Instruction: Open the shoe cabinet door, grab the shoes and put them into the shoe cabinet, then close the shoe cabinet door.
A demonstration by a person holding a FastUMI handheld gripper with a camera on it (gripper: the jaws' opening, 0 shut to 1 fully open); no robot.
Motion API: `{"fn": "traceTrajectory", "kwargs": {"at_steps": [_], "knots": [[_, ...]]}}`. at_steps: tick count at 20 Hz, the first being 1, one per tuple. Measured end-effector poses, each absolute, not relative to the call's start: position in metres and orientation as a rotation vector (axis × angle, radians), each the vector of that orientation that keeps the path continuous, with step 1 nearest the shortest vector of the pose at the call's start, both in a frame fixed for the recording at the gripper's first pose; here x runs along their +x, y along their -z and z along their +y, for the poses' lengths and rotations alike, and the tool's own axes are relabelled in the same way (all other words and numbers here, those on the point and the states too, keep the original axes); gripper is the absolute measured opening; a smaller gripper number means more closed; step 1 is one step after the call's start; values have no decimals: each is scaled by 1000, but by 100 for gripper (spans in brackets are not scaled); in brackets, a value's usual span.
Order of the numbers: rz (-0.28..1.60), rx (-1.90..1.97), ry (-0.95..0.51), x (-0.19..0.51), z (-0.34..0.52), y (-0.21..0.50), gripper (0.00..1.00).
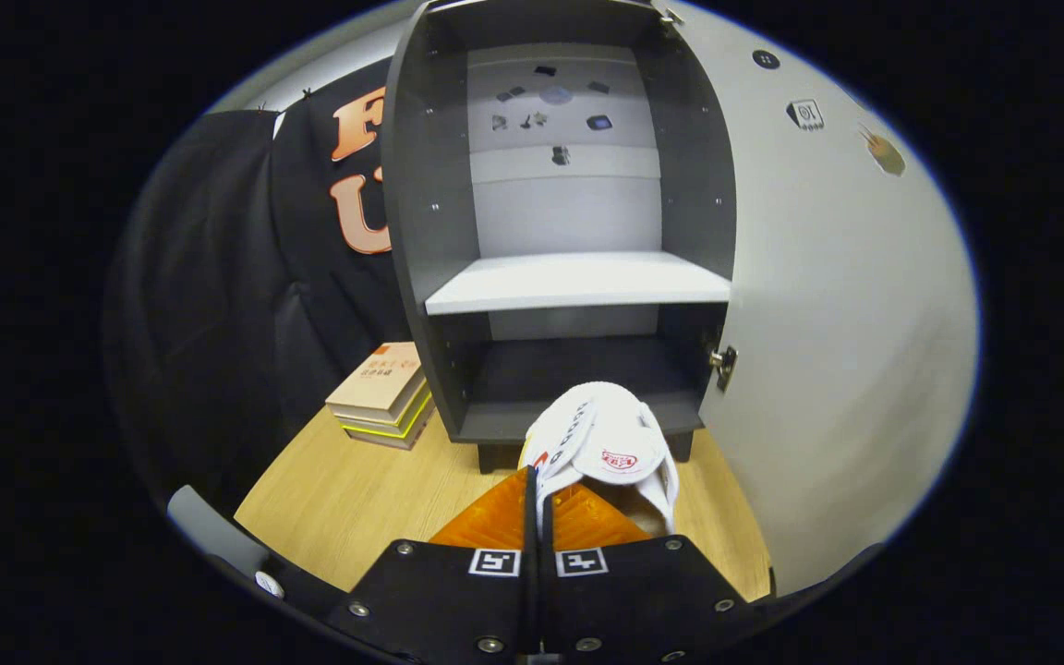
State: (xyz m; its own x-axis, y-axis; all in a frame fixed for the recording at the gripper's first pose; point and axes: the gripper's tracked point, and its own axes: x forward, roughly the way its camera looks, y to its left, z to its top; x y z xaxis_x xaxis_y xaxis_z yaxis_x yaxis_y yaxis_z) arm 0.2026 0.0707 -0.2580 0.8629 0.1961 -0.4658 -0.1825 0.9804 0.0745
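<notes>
Slippers [608,445] are riding in the hand-held gripper [539,503] right now: we're seeing its fingers drawn nearly together w/ only a thin gap, pinching the white pair by the near edge, toes pointing fwd toward the shoe cabinet [550,185]. The pair is hanging just ahead of the fingers, above the wooden surface [347,499] and in front of the cabinet's lower compartment [578,379], not yet inside it. The door [846,323] is standing swung wide open on the right, hinge visible at its inner edge, so we're judging step one done and the carry-in step is in hand. A white shelf [578,280] is splitting the interior; both levels are looking vacant. A stack of books [382,395] is lying on the surface just left of the cabinet.

Next move, as we're reading it: push fwd and low into the bottom compartment, clear its front lip and stay under the shelf, then spread the fingers to release. Door closing is coming after.
</notes>
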Motion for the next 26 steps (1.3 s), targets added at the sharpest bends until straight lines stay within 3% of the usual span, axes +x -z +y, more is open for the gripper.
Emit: {"fn": "traceTrajectory", "kwargs": {"at_steps": [10, 16, 26], "knots": [[366, -27, -217, 266, 77, 166, 0], [330, -53, -236, 342, 83, 138, 0], [392, -79, -227, 465, 94, 161, 0]]}}
